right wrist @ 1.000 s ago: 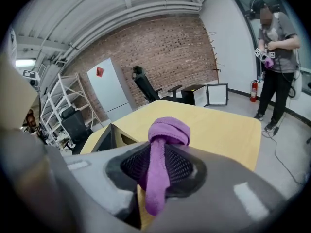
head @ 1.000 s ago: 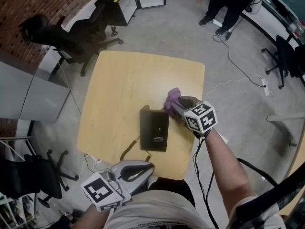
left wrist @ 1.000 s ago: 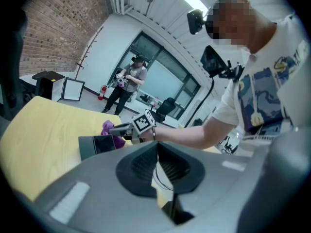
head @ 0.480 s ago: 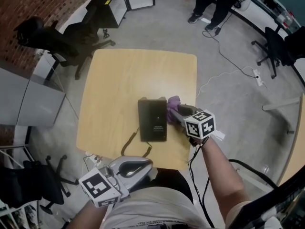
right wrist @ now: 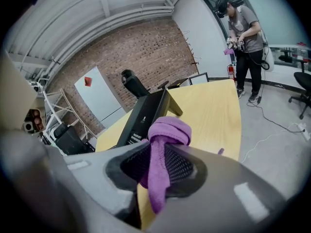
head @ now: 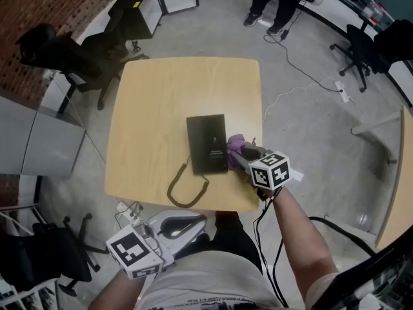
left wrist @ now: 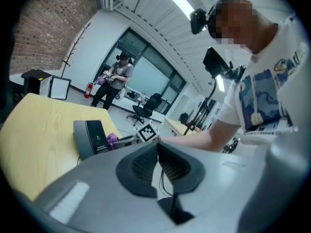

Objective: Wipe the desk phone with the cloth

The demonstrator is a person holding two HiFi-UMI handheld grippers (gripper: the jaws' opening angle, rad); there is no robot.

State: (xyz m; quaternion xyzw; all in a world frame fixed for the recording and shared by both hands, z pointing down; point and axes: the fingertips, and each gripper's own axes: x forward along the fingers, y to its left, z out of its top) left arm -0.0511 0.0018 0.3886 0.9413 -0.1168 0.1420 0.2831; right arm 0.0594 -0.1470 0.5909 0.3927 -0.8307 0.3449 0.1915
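So the right gripper (head: pixel 240 152) is pinching the purple cloth (right wrist: pixel 167 130) tight, jaws clamped on a strip of it with a wad bunching out front. That wad is pressing against the right edge of the desk phone (head: pixel 206 144), which is lying mid-frame on the table (head: pixel 155 102) in the head view. A second ago the cloth was up by the phone's far corner, and now it's sitting lower along that edge, so I'm guessing a stroke down the side is going on. The top face is probably still needing a pass. The left gripper (left wrist: pixel 158 152) is hanging at the lower left, jaws closed together on nothing, well apart from the phone.
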